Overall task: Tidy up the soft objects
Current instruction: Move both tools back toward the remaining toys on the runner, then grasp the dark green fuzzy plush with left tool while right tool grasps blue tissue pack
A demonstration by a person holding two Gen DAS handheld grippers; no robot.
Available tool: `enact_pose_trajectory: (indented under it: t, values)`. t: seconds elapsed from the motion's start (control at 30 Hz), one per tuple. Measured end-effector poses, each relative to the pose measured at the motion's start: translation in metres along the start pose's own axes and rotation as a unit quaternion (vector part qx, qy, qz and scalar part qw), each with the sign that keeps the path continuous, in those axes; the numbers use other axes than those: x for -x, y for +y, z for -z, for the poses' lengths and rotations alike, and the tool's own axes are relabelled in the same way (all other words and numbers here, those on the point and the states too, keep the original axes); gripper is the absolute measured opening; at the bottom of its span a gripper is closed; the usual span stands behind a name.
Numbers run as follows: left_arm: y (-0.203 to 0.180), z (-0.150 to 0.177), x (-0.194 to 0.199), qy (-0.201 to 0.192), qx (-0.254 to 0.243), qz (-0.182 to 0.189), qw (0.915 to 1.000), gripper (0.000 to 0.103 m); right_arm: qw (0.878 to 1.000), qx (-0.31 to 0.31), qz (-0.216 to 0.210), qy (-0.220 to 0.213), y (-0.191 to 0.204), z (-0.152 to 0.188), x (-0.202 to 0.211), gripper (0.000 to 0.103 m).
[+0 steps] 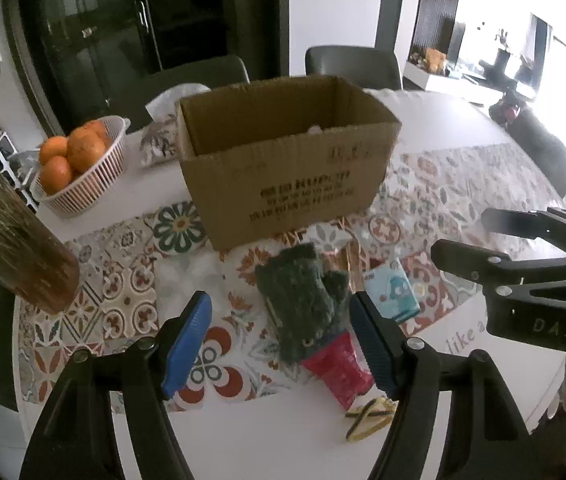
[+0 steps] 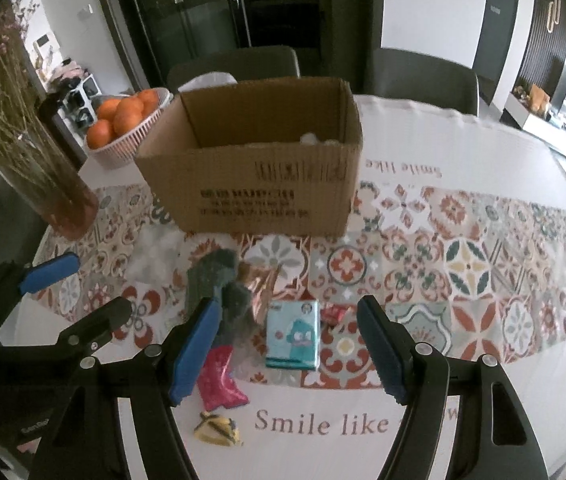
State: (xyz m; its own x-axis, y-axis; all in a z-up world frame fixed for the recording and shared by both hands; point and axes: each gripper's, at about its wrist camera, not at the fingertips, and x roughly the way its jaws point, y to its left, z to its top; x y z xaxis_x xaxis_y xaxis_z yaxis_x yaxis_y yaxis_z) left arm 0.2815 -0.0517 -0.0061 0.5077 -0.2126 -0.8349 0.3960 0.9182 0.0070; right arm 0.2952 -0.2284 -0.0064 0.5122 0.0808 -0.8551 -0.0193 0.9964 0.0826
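Note:
A dark green knitted glove (image 1: 301,292) lies on the patterned tablecloth, in front of an open cardboard box (image 1: 287,160). It also shows in the right wrist view (image 2: 219,284). My left gripper (image 1: 283,340) is open and empty, its blue pads either side of the glove, above it. A red foil packet (image 1: 339,368) and a small yellow striped item (image 1: 367,416) lie nearer. A blue tissue pack (image 2: 293,334) lies between the pads of my right gripper (image 2: 287,352), which is open and empty. Something white shows inside the box (image 2: 311,138).
A basket of oranges (image 1: 79,160) stands at the back left. A vase of dried stems (image 1: 15,256) stands at the left. Chairs (image 1: 353,66) stand behind the table. A small red wrapper (image 2: 333,314) lies right of the tissue pack.

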Motion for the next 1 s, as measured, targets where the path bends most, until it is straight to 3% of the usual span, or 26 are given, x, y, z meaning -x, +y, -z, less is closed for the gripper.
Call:
enact_pose_trajectory:
  t: [0.33,0.7,1.0]
  values:
    - [0.000,0.015,-0.035,0.044,-0.008,0.020,0.9988,0.071,0.999,-0.019,-0.003,0.047,-0.005,0.018,-0.034,0.072]
    - [0.002,0.020,-0.062,0.051,-0.008,0.015,0.9986,0.071,0.995,-0.031,-0.008,0.097,-0.011,0.041,-0.074,0.072]
    - [-0.005,0.020,-0.086,0.077,-0.019,0.060,0.9950,0.071,0.996,-0.016,-0.014,0.090,-0.007,0.055,-0.087,0.072]
